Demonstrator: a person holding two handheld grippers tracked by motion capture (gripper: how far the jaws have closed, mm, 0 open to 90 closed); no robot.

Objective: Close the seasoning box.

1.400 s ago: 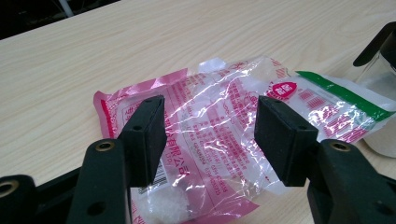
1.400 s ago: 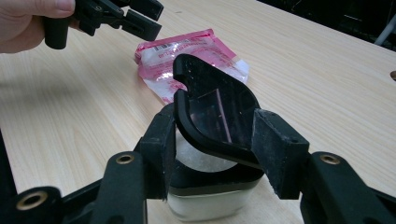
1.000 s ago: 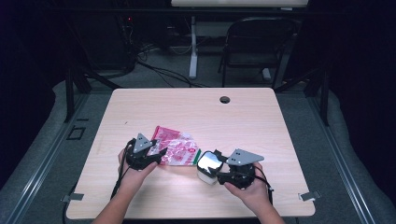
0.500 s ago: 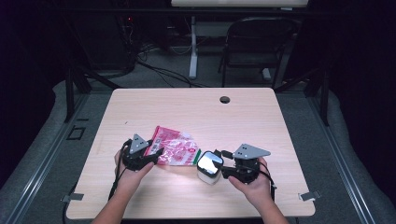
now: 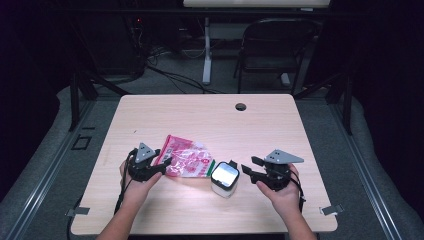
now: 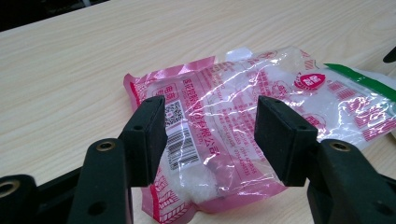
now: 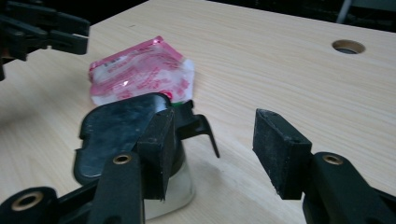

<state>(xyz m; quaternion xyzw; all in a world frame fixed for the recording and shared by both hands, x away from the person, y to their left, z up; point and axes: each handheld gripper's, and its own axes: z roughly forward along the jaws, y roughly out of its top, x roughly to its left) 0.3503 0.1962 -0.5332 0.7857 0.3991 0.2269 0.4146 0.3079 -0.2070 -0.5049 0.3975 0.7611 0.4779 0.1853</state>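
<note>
Your light wood desk (image 5: pixel 300 130) stands in a dark room, a folding chair (image 5: pixel 272 47) behind it. Your left gripper (image 5: pixel 162 167) gapes wide over the pink snack bag's (image 5: pixel 187 160) end, pads not pressing. Your right gripper (image 5: pixel 247 172) is wide open, empty, just beside the lidded jar (image 5: pixel 225 179).

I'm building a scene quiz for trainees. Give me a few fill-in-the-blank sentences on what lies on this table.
1. The pink bag lies between the open jaws of the ____ gripper.
2. The small container has a ____ lid.
3. The right gripper is ____, holding nothing.
4. The round hole is in the ____.

Missing words: left; black; open; table
</note>
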